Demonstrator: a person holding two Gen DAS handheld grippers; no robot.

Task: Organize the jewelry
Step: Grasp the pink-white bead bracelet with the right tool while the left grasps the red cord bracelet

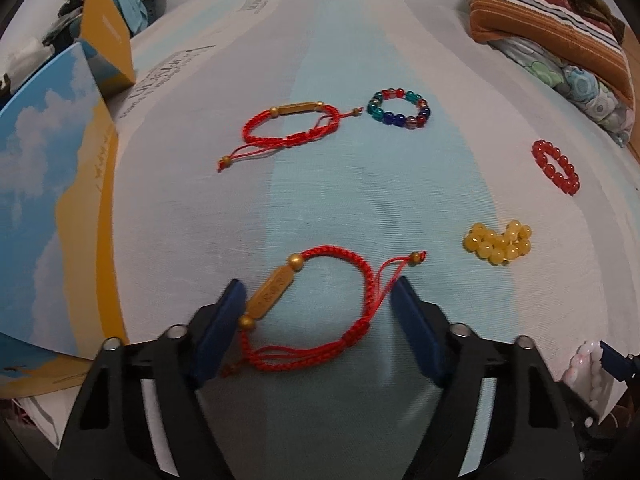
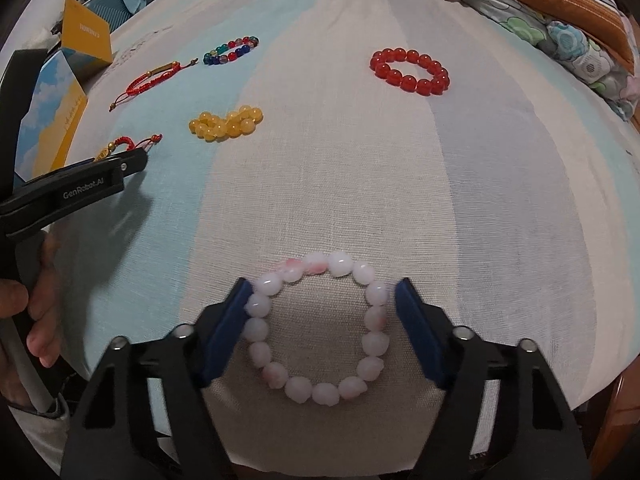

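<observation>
My left gripper [image 1: 318, 294] is open, its blue pads either side of a red cord bracelet with a gold bar [image 1: 316, 312] that lies on the cloth. My right gripper [image 2: 324, 292] is open around a pale pink bead bracelet [image 2: 320, 330] lying flat. Farther off in the left wrist view lie a second red cord bracelet [image 1: 292, 128], a multicoloured bead bracelet [image 1: 400, 109], a red bead bracelet [image 1: 557, 166] and a bunched yellow bead bracelet [image 1: 498, 242]. The left gripper also shows in the right wrist view [image 2: 132, 162], at the left.
A blue and yellow box [image 1: 48, 184] with its raised lid [image 1: 108, 32] stands at the left on the striped cloth [image 1: 360, 200]. Folded blankets [image 1: 560, 28] are stacked at the far right. A hand [image 2: 28, 304] holds the left gripper's handle.
</observation>
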